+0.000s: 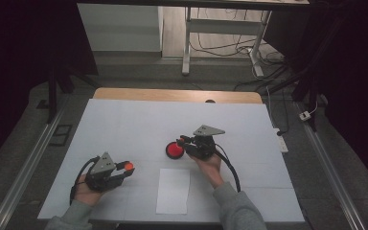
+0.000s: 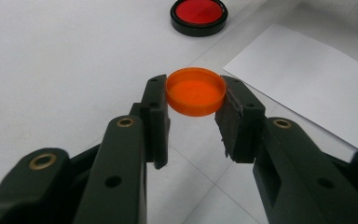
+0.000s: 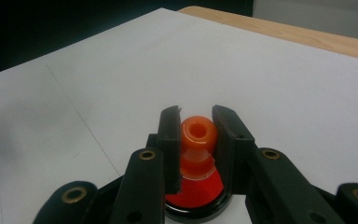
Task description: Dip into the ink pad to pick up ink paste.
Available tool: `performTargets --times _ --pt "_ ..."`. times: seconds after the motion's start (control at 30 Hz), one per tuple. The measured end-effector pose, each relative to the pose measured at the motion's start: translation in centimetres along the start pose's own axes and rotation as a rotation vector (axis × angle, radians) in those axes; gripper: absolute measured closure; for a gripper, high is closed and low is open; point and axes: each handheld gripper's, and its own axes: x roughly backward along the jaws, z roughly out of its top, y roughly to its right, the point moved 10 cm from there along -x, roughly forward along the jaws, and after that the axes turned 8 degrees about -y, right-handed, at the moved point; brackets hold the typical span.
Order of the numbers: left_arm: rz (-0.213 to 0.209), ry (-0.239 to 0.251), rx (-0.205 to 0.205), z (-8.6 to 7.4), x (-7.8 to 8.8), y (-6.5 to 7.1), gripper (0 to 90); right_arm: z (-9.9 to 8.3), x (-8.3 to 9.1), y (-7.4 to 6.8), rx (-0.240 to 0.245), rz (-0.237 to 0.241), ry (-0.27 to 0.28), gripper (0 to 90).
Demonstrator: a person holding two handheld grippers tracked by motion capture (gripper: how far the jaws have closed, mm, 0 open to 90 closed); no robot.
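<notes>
My left gripper [image 1: 126, 168] is shut on a small round orange cap [image 2: 195, 95], hollow side up, its pads [image 2: 154, 112] pressing on the rim just above the table. My right gripper [image 1: 183, 141] is shut on an orange knob-shaped piece [image 3: 198, 133] with a hole in its end. It holds this piece over a round red pad in a black case [image 3: 193, 198], which lies on the white table cover [image 1: 124, 124]; whether the piece touches the pad I cannot tell. In the left gripper view the red pad [image 2: 199, 14] lies farther off.
A white sheet of paper [image 1: 173, 189] lies between the two hands near the front edge. The table's wooden far edge [image 1: 177, 94] shows beyond the white cover. Metal rails [image 1: 26, 167] run along both sides of the table, with cables on the floor behind.
</notes>
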Motion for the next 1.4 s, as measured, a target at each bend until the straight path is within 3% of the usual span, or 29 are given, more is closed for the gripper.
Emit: performTargets --times 1.4 --pt "-0.003 0.008 0.009 0.1 0.0 0.0 64.8 -0.2 5.3 -2.2 0.046 0.049 0.086 72.5"
